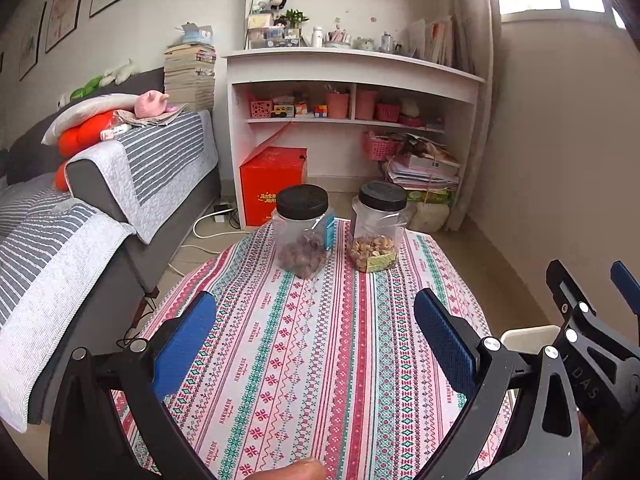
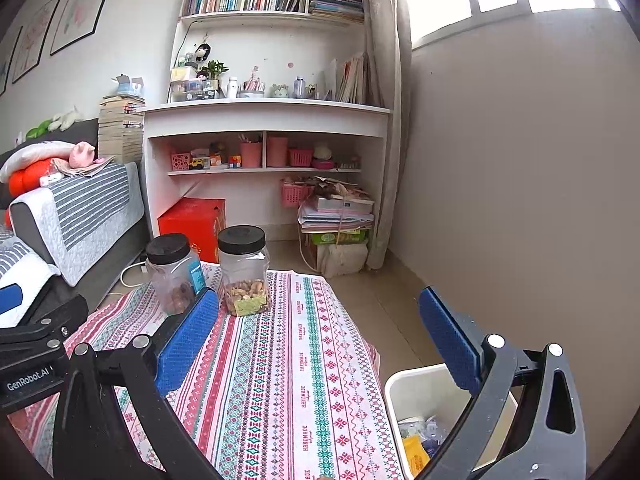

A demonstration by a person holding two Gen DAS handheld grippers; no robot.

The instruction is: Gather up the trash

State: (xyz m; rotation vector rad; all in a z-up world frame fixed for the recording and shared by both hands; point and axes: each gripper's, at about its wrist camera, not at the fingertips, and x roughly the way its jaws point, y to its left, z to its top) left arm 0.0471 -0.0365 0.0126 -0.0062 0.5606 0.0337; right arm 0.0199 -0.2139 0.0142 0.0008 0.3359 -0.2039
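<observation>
Trash sat in white bin on floor beside table, just right of cloth edge: yellow wrapper, crumpled clear plastic. None visible on cloth.

Handling, judged: wrappers light, soft, crinkly, slippery; pinch at fold or bunched edge. Bin light, stiff; take by rim.

Left gripper spread wide, empty, over cloth. Right gripper spread wide, empty, one finger above bin.

Two black-lidded jars of nuts at far end, upright, near each other.

Writing: cloth "HANDMADE"; gripper body "GenRobot.AI"; jar labels unreadable.
</observation>
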